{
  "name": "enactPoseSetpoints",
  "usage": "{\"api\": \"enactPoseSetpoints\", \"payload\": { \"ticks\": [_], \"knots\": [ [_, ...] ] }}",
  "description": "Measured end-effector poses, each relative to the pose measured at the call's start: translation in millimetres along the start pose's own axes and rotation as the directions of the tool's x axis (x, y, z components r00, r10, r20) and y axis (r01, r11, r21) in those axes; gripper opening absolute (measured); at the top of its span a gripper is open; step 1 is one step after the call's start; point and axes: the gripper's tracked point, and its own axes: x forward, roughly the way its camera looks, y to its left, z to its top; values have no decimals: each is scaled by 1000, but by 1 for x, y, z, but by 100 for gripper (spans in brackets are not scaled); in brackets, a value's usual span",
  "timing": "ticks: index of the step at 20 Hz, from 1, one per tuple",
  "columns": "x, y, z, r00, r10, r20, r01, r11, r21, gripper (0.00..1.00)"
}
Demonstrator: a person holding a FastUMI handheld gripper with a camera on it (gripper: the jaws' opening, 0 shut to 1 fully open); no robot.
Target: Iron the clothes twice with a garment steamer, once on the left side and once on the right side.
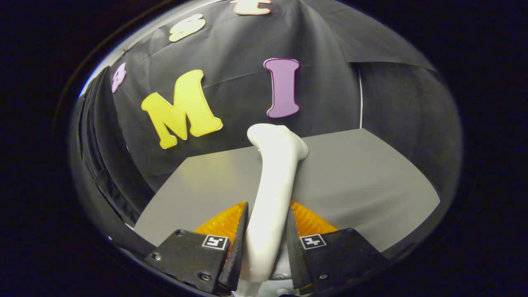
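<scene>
Gripping the white garment steamer [272,185], both fingers [238,231] over a bare grey table [363,181].

Grey table [350,177], black cloth wall [231,53] (creased)

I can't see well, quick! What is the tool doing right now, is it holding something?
Tool: closed on the white garment steamer, both fingers pressing its handle, its head held over the grey table.
</scene>
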Motion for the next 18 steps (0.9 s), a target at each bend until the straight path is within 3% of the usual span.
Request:
{"api": "enactPoseSetpoints", "payload": {
  "ticks": [3,8,13,18],
  "knots": [
    [-1,4,0,998,61,-8,-61,996,59,42],
    [-14,16,14,996,54,69,-54,999,2,36],
    [-62,35,27,989,47,137,-50,999,19,35],
    [-121,87,44,970,64,235,-73,997,28,35]
  ]
}}
